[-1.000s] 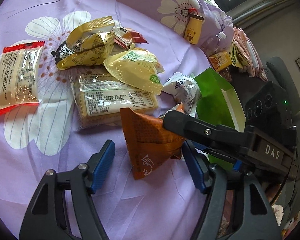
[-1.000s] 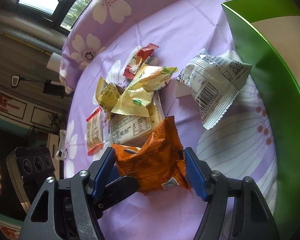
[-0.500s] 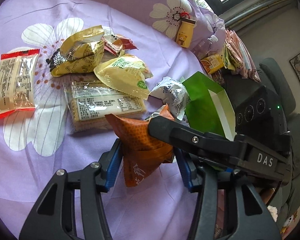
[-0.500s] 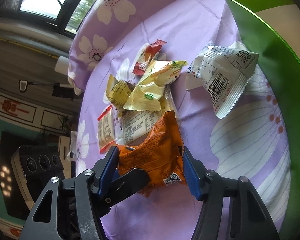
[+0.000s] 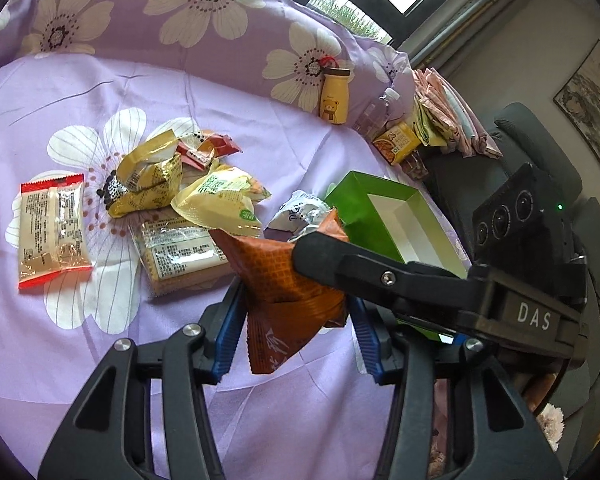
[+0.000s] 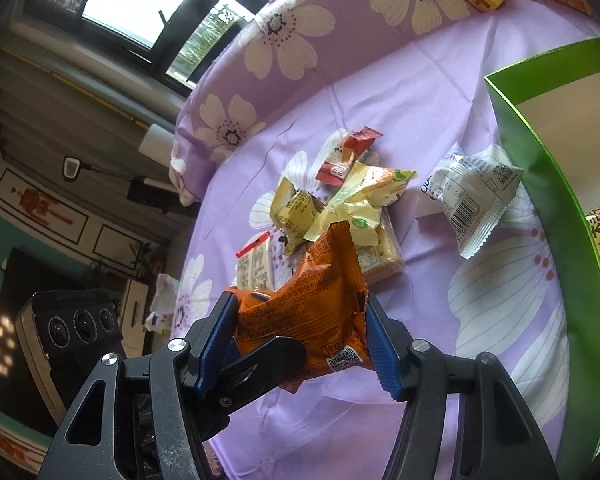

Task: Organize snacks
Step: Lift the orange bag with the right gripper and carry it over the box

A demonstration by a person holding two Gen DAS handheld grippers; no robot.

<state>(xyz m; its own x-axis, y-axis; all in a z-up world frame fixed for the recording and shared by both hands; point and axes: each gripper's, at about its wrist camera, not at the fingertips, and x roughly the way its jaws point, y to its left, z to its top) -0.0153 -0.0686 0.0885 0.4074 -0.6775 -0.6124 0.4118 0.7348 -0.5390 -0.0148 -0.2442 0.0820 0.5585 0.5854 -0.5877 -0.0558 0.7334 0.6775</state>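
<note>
— Fingers first: both pairs are pinching one orange snack packet (image 5: 288,280), and it hangs clear of the purple flowered cloth (image 5: 100,360). The left gripper (image 5: 294,336) has its blue pads squeezing the lower part, and the right gripper (image 6: 302,334) clamps the same packet from the other side.

— Two grips on one packet! Where does that leave the job?

— Early, I'd say. The green box (image 5: 356,196) sits open just beyond the packet. From the left wrist its pale floor looks bare. The right wrist view shows yellow print low inside, and I can't tell whether that's a snack or the box's own lining.

— And the rest of the pile?

— All out on the cloth. A white packet (image 6: 474,196) lies right beside the box wall. A pale yellow bag (image 5: 224,204) lies over a clear-wrapped cracker pack (image 5: 180,248). A gold bag (image 5: 148,180) and small red wrappers (image 5: 204,150) sit behind those, and a red-edged pack (image 5: 52,232) lies well apart to the left.

— So six or so to go?

— At least that, by my reading, and the orange one isn't in yet either. One grip probably has to let go before it can drop into the box.
</note>
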